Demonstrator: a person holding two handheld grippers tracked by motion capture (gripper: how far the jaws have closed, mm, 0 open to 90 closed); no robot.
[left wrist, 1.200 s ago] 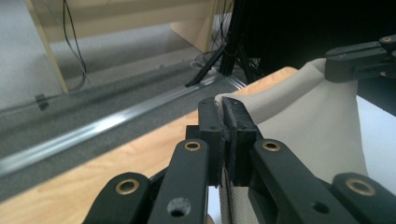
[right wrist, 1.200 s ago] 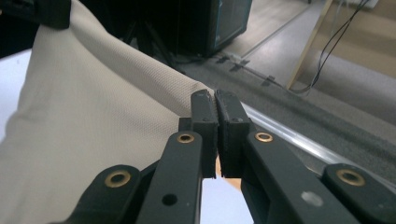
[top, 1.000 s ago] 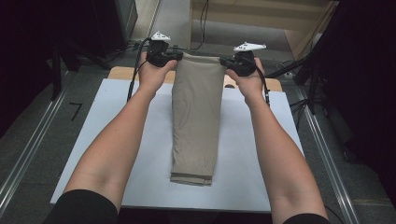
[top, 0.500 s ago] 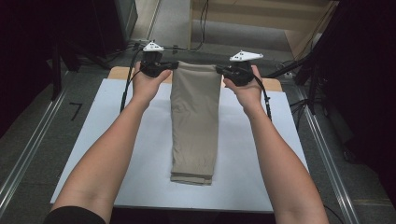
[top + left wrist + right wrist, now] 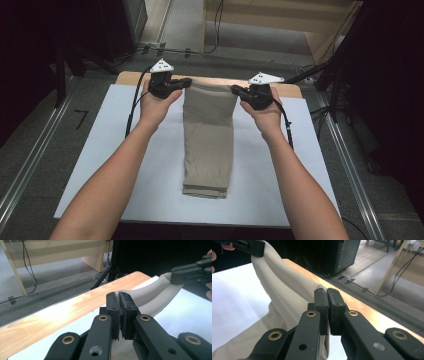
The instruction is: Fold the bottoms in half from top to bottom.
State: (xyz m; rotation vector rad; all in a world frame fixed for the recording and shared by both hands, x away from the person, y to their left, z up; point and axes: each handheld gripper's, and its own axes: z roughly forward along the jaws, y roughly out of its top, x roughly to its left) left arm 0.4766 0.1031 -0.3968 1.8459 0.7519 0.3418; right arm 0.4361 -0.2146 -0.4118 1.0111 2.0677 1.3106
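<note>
Overhead, folded beige trousers lay lengthwise on the white table, left gripper and right gripper each clamped on a far corner, pinched cloth edges hidden between jaws.

We reach both bare forearms forward from the near edge, elbows apart and wrists converging slightly. Our left gripper points inward to the right with its jaws pinched tight together, and our right gripper mirrors it, pointing left, its jaws likewise clamped.
</note>
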